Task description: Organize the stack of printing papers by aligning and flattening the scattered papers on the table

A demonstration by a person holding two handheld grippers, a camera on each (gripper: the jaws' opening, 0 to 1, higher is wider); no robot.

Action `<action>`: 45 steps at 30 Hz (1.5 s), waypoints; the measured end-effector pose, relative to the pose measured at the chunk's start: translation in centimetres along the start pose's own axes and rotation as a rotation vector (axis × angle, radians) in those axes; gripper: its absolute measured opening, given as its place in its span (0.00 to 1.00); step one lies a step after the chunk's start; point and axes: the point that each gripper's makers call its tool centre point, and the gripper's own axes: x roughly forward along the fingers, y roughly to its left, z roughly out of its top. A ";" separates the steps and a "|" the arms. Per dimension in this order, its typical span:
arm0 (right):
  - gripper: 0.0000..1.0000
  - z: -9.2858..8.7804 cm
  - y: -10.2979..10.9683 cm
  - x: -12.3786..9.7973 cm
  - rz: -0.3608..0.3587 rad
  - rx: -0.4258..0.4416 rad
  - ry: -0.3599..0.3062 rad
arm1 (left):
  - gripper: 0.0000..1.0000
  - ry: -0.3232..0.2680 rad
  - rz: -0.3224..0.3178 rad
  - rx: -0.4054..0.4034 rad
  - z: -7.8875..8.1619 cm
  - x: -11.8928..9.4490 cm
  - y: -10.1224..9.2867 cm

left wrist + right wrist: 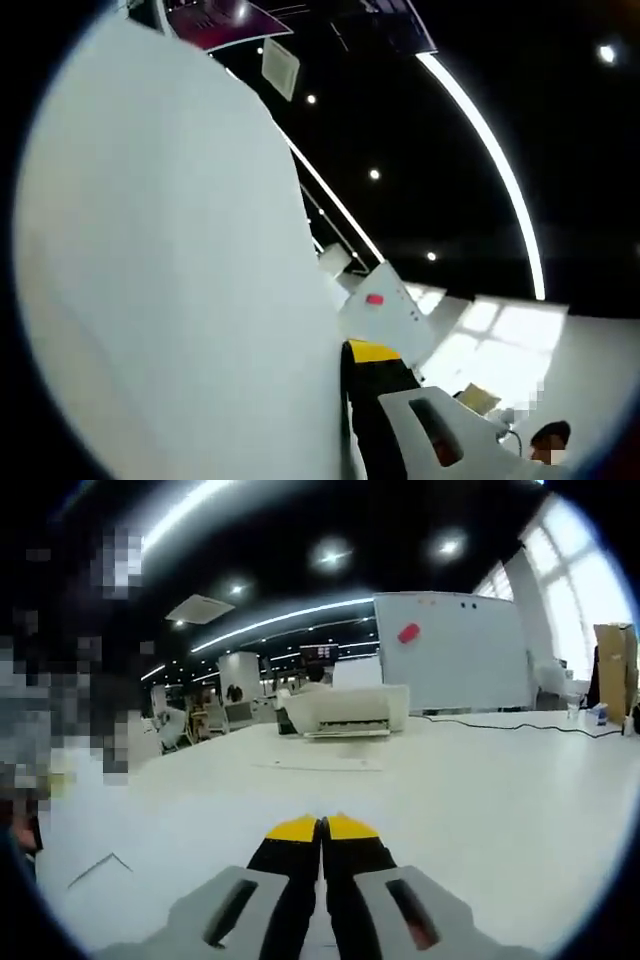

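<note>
Jaws pressed together on the right gripper (322, 832) over the table (480, 780); printer (345, 710) and whiteboard (450, 650) beyond.

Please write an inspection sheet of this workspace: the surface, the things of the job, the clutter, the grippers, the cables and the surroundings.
Surface: white table, wide and mostly bare.
Job's things: a large white sheet of paper stands close before the left gripper view; a flat sheet lies far out on the table.
Clutter: white printer at the far edge; a cardboard box far right.
Grippers: right gripper low over the table, jaws closed together, nothing seen between them; left gripper against the paper, state unclear.
Cables: a dark cable runs across the table behind the printer.
Surroundings: whiteboard, dark ceiling with strip lights, bright windows.
</note>
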 end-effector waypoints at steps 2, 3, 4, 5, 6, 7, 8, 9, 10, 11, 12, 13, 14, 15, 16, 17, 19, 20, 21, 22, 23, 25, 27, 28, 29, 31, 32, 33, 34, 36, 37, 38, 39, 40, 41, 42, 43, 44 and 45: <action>0.00 0.6 0.5 -0.4 0.012 0.008 -0.022 | 0.06 0.001 0.000 0.001 0.0 0.0 0.0; 0.00 0.9 0.7 -0.6 0.019 0.011 -0.033 | 0.06 0.001 0.000 0.000 0.0 0.0 0.0; 0.00 1.1 1.1 -0.9 0.024 0.013 -0.040 | 0.06 0.001 0.001 0.000 0.0 0.0 0.0; 0.00 1.4 1.5 -1.0 0.035 0.012 -0.048 | 0.06 0.001 0.001 0.000 0.0 0.0 0.0; 0.00 1.8 1.8 -1.1 0.048 0.008 -0.056 | 0.06 0.002 0.000 0.001 -0.1 0.0 0.0; 0.00 1.9 2.0 -1.1 0.051 0.007 -0.059 | 0.06 0.004 0.000 0.004 -0.1 0.0 0.0; 0.00 2.3 2.2 -1.2 0.060 0.005 -0.065 | 0.06 0.005 0.000 0.008 -0.1 0.0 0.0; 0.00 2.6 2.5 -1.3 0.066 0.003 -0.071 | 0.06 0.006 -0.001 0.011 -0.1 0.0 0.0; 0.00 3.0 2.7 -1.4 0.074 0.002 -0.082 | 0.06 0.007 -0.001 0.013 -0.1 0.1 0.0; 0.00 3.4 3.0 -1.6 0.085 0.005 -0.090 | 0.06 0.008 -0.002 0.014 -0.1 0.1 0.0; 0.00 3.5 3.2 -1.5 0.088 0.005 -0.092 | 0.06 0.008 -0.002 0.014 -0.1 0.1 0.0; 0.00 4.1 3.7 -1.6 0.106 0.007 -0.107 | 0.06 0.008 -0.001 0.015 -0.1 0.1 0.0; 0.00 4.4 4.1 -1.8 0.117 0.005 -0.115 | 0.06 0.007 -0.002 0.015 -0.1 0.1 0.0; 0.00 4.5 4.3 -1.8 0.122 0.004 -0.119 | 0.06 0.008 -0.003 0.016 -0.1 0.1 0.0; 0.00 4.6 4.4 -1.9 0.123 0.004 -0.119 | 0.06 0.011 -0.004 0.017 -0.2 0.1 0.0; 0.00 4.9 4.9 -2.0 0.137 0.005 -0.125 | 0.06 0.012 -0.005 0.017 -0.2 0.1 0.0; 0.00 5.3 5.3 -2.2 0.150 0.008 -0.132 | 0.06 0.013 -0.006 0.019 -0.2 0.1 -0.1; 0.00 5.4 5.5 -2.2 0.156 0.010 -0.135 | 0.06 0.014 -0.007 0.019 -0.2 0.1 -0.1; 0.00 5.6 5.6 -2.3 0.161 0.010 -0.139 | 0.06 0.014 -0.007 0.019 -0.2 0.1 -0.1; 0.00 5.7 5.8 -2.4 0.164 0.012 -0.142 | 0.06 0.014 -0.008 0.018 -0.2 0.1 -0.1; 0.00 5.7 5.9 -2.4 0.166 0.012 -0.143 | 0.06 0.013 -0.009 0.018 -0.2 0.1 -0.1; 0.00 5.9 6.3 -2.6 0.170 0.013 -0.147 | 0.06 0.014 -0.010 0.016 -0.2 0.1 -0.1; 0.00 6.1 6.5 -2.8 0.171 0.006 -0.152 | 0.06 0.013 -0.010 0.016 -0.3 0.1 -0.2; 0.00 6.2 6.5 -2.8 0.164 -0.003 -0.155 | 0.06 0.012 -0.010 0.016 -0.2 0.1 -0.2; 0.00 6.3 6.4 -2.8 0.162 -0.005 -0.154 | 0.06 0.010 -0.009 0.016 -0.2 0.1 -0.2; 0.00 6.3 6.7 -2.9 0.165 -0.010 -0.153 | 0.06 0.007 -0.010 0.014 -0.2 0.0 -0.2; 0.00 6.4 6.7 -2.9 0.167 -0.011 -0.153 | 0.06 0.007 -0.011 0.013 -0.2 0.0 -0.2; 0.00 6.4 6.8 -2.9 0.171 -0.009 -0.150 | 0.06 0.006 -0.011 0.013 -0.2 0.0 -0.2; 0.00 6.4 6.8 -2.9 0.173 -0.008 -0.149 | 0.06 0.006 -0.011 0.012 -0.1 0.0 -0.2; 0.00 6.5 7.0 -3.0 0.174 -0.008 -0.152 | 0.06 0.006 -0.012 0.012 -0.1 0.0 -0.2; 0.00 6.5 7.1 -3.0 0.174 -0.010 -0.153 | 0.06 0.006 -0.012 0.012 -0.1 0.0 -0.2; 0.00 6.6 7.1 -3.0 0.173 -0.010 -0.153 | 0.06 0.007 -0.013 0.012 -0.2 0.0 -0.2; 0.00 6.7 7.2 -3.0 0.174 -0.011 -0.152 | 0.06 0.007 -0.013 0.011 -0.2 0.0 -0.2; 0.00 6.8 7.3 -3.0 0.175 -0.013 -0.156 | 0.06 0.007 -0.013 0.011 -0.2 0.0 -0.2; 0.00 7.1 7.5 -3.1 0.181 -0.014 -0.163 | 0.06 0.007 -0.013 0.010 -0.2 0.0 -0.2; 0.00 7.4 7.7 -3.2 0.189 -0.010 -0.167 | 0.06 0.008 -0.014 0.010 -0.2 0.0 -0.2; 0.00 7.6 7.9 -3.3 0.197 -0.006 -0.170 | 0.06 0.008 -0.013 0.010 -0.1 0.0 -0.2; 0.00 7.7 8.0 -3.3 0.200 -0.005 -0.172 | 0.06 0.008 -0.013 0.010 -0.1 0.0 -0.2; 0.00 8.0 8.3 -3.4 0.207 -0.002 -0.174 | 0.06 0.008 -0.013 0.009 -0.1 0.0 -0.1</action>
